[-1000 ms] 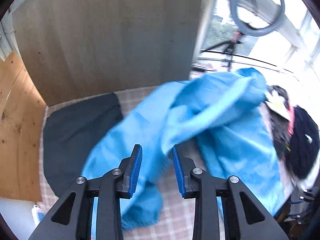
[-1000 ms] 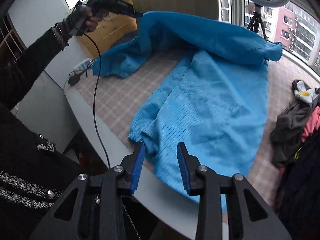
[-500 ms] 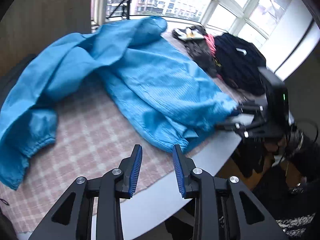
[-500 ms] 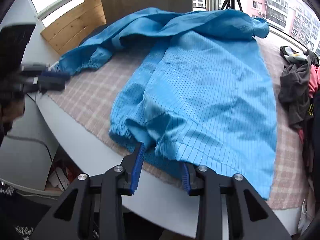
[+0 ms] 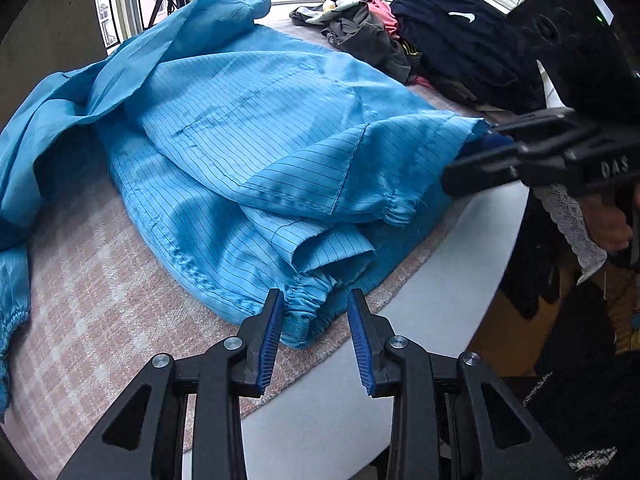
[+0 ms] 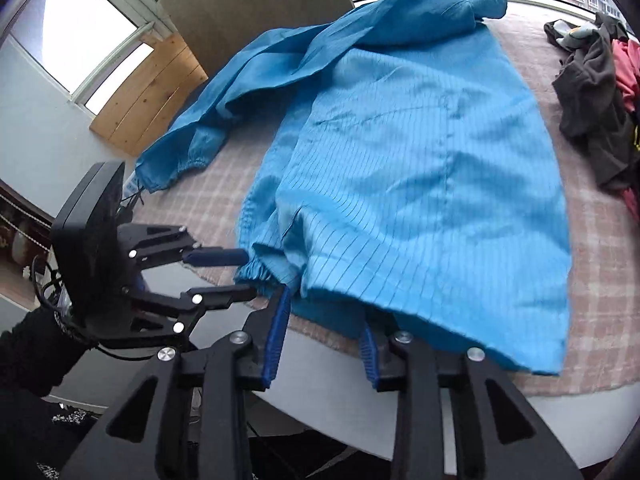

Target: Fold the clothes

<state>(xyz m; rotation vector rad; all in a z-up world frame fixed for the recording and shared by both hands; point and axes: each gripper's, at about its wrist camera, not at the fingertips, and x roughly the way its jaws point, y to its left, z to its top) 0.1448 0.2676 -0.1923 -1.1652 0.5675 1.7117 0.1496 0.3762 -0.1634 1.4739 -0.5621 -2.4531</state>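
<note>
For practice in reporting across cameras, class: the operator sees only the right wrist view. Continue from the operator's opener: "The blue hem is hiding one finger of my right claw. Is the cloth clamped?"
Observer: No. In the left wrist view the blue jacket's hem corner only reaches the tips of the right claw, and the jaws stand apart.
Operator: What lies past the grey garment and the pink garment?
Observer: A dark navy garment with a white swoosh logo, beside them.
</note>
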